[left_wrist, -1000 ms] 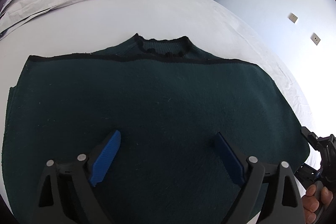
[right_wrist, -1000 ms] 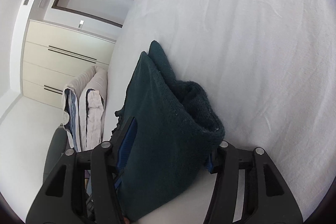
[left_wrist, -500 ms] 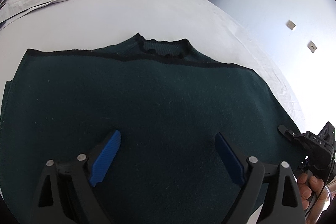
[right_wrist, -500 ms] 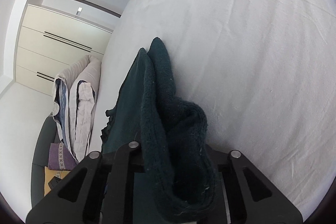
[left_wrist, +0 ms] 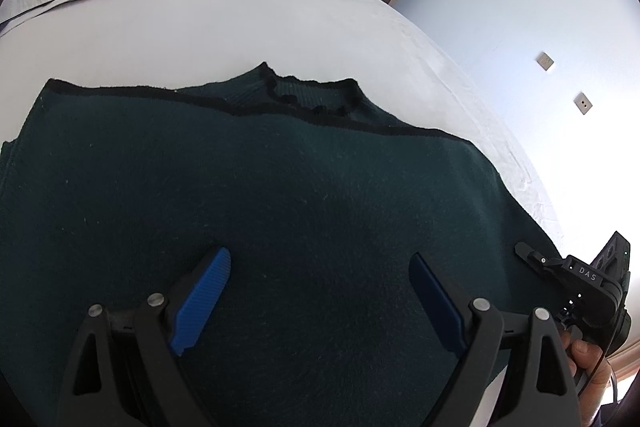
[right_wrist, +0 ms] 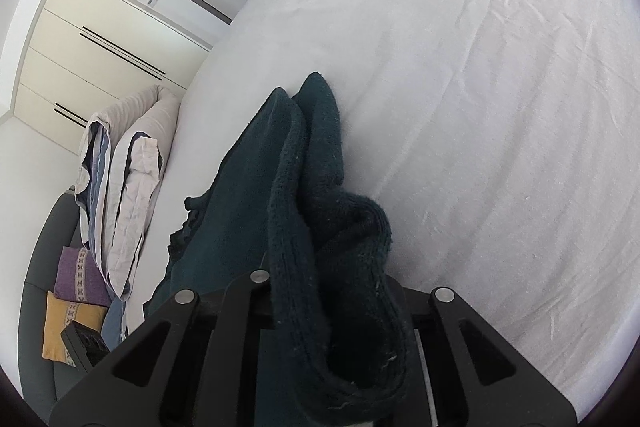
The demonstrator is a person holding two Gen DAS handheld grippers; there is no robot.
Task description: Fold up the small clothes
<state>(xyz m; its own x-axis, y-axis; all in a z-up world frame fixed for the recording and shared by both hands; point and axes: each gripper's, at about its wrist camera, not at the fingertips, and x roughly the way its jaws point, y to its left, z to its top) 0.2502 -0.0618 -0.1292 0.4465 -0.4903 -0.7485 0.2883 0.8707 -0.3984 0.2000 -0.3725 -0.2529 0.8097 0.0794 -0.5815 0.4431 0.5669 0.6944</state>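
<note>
Our right gripper (right_wrist: 344, 339) is clamped on the dark green sweater's (left_wrist: 280, 211) edge at lower centre; our left gripper (left_wrist: 320, 291) hangs apart above its middle. One fold looks done, more remain. Only the left view shows the collar (left_wrist: 312, 95) and the sweater spread on the bed (left_wrist: 280, 27); only the right shows the bunched layers.

"DAS" on right tool (left_wrist: 576, 279)
</note>
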